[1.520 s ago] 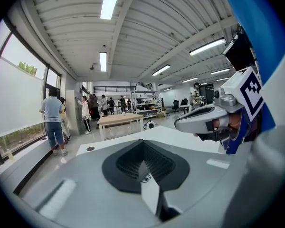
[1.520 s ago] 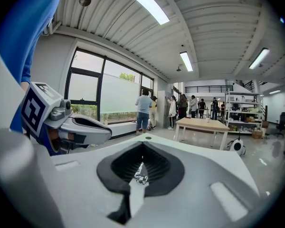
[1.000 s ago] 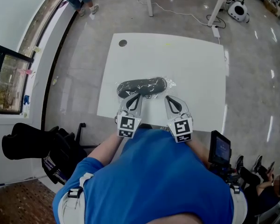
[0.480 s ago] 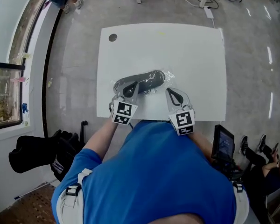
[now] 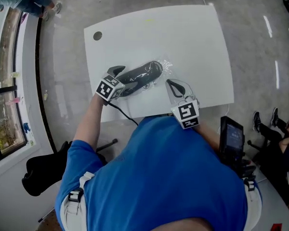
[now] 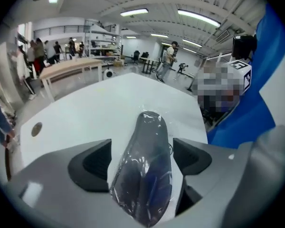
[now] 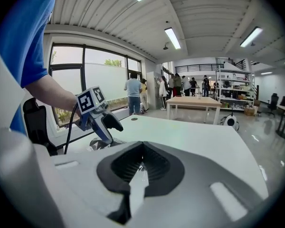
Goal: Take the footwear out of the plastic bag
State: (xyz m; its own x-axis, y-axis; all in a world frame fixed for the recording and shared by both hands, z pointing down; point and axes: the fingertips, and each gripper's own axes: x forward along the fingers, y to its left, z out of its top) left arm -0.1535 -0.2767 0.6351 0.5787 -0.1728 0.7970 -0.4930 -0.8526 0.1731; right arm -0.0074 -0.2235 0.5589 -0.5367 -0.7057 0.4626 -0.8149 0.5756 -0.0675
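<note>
A dark shoe (image 5: 142, 73) sealed in a clear plastic bag (image 5: 165, 66) lies on the white table (image 5: 192, 42). My left gripper (image 5: 123, 78) is at the bag's left end, pointing steeply down. Its jaws have just been opening and now stand wide on either side of the bagged shoe (image 6: 147, 170), with the pads clear of it. In the left gripper view the shoe runs away from the left gripper (image 6: 141, 158) along the table. My right gripper (image 5: 169, 82) is shut just short of the bag's right end, nothing visible between its jaws (image 7: 140, 163).
The table has a round cable hole (image 5: 97, 35) near its far left corner. A dark screen (image 5: 231, 138) stands at my right and a black chair (image 5: 38, 172) at my left. Several people and a wooden table (image 7: 202, 101) are farther back in the room.
My left gripper has swung out to the left end of the bag, dropped, tipped downward and opened around the shoe. The right gripper has stayed shut and sunk a little.
</note>
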